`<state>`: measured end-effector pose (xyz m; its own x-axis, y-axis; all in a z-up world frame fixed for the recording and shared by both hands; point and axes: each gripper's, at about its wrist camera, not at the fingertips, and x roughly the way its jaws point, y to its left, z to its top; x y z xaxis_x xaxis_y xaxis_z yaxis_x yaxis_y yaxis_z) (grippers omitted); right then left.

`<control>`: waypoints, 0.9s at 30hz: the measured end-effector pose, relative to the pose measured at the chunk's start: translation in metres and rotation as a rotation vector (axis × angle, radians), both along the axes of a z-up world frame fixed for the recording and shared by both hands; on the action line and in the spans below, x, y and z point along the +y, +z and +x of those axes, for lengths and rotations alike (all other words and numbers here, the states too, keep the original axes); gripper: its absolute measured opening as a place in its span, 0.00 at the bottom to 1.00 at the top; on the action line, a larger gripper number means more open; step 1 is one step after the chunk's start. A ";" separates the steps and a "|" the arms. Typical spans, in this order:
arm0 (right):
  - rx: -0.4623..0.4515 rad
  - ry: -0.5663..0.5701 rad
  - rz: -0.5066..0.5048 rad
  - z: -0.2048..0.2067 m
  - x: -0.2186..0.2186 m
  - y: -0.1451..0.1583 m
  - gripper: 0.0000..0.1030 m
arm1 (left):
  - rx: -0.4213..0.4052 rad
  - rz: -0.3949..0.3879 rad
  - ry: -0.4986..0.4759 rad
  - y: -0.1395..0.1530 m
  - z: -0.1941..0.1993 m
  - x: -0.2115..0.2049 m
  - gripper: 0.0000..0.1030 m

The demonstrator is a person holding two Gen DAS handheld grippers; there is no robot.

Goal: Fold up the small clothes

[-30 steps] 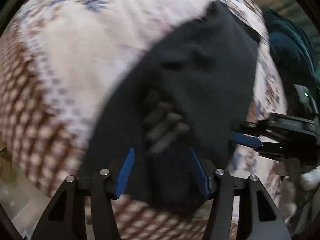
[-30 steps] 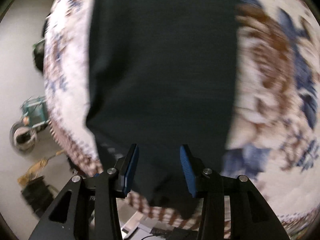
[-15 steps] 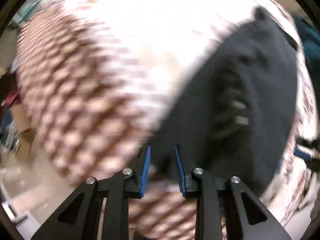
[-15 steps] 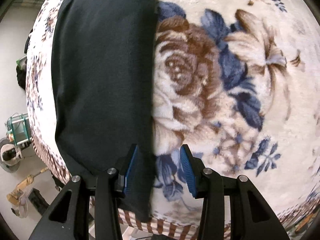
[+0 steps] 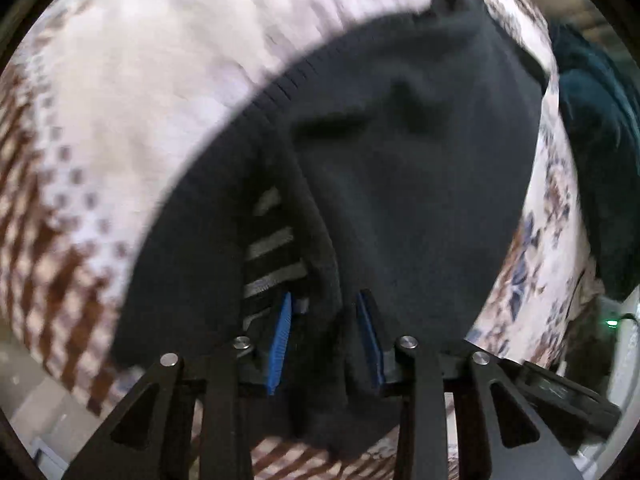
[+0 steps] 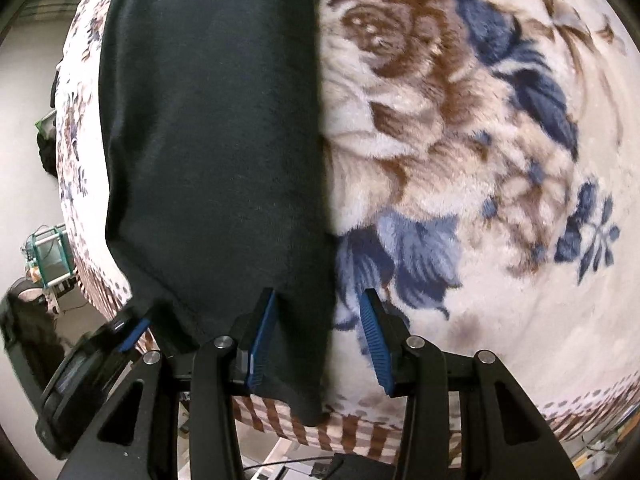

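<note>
Black garment (image 5: 420, 184) lies on the floral blanket (image 6: 460, 128); left gripper (image 5: 326, 332) jaws have just been reopening around a raised fold after a half-second-earlier pinch, right gripper (image 6: 318, 336) part-open astride the hem, so regrasping seems underway.

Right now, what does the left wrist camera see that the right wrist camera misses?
Only the left view shows grey stripes on the dark garment, its ribbed hem, and a teal cloth off to the right. Only the right view shows the big brown rose and blue leaves on the blanket, plus the floor clutter at left. Both show the garment lying on the blanket, with fabric between each gripper's blue pads: left gripper, right gripper.
</note>
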<state>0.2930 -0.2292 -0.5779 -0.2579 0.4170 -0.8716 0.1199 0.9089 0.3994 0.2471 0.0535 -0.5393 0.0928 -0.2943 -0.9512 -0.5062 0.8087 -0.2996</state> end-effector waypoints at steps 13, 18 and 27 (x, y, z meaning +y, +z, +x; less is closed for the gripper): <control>0.006 -0.043 0.039 -0.007 -0.004 -0.001 0.44 | -0.021 0.187 0.082 0.036 -0.070 0.135 0.06; 0.008 -0.030 0.081 -0.015 -0.001 0.004 0.44 | -0.088 0.013 0.162 0.033 -0.068 0.145 0.37; 0.024 -0.093 0.226 0.018 0.022 0.036 0.44 | -0.075 0.138 -0.127 0.004 -0.017 0.053 0.39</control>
